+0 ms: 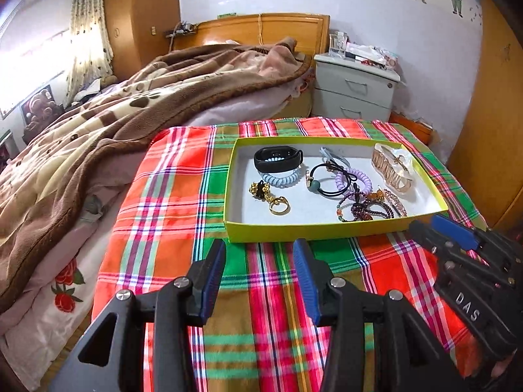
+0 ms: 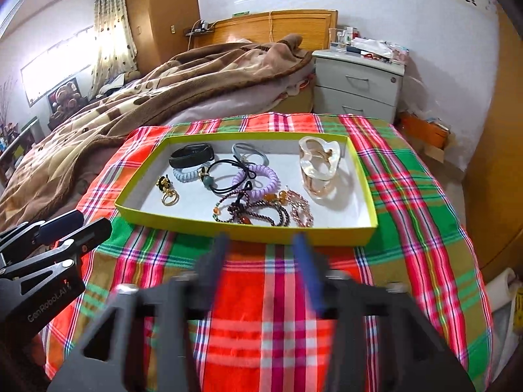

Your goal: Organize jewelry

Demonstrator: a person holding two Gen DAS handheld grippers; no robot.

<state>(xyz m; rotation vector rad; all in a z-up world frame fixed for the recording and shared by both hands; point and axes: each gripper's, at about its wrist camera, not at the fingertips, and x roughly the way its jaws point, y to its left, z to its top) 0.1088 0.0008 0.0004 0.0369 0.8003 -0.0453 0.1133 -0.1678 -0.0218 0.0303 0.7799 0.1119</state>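
- Two grippers hover over the plaid cloth on the near side of the shallow yellow-green cardboard tray (image 1: 330, 232), both short of its front wall and neither touching anything.
- Left gripper (image 1: 260, 254): its blue-padded jaws stand wide with only cloth between them; it points at the tray's near-left part.
- Just inside the tray's left end lie a black band-shaped smart watch (image 1: 278, 158), a pale blue coiled hair tie (image 1: 280, 179) touching it, and a small gold charm with a ring (image 1: 269, 197) nearer the front wall.
- Around the tray's middle sit a black elastic with a green bead (image 1: 322, 183), a lilac coiled hair tie (image 1: 354, 181) and a tangle of dark beaded bracelets (image 1: 361, 209).
- At the tray's right end rests a clear and rose-gold hair claw clip (image 1: 392, 168).
- Right gripper (image 2: 261, 245): blurred in its own view, but its jaws are spread wide and empty, pointed at the front wall's middle.
- Every piece that shows already lies in the tray, so the gathering looks done or nearly so.
- Any next move would be tidying: lowering a gripper over the wall onto one piece without snagging the tangled beads.
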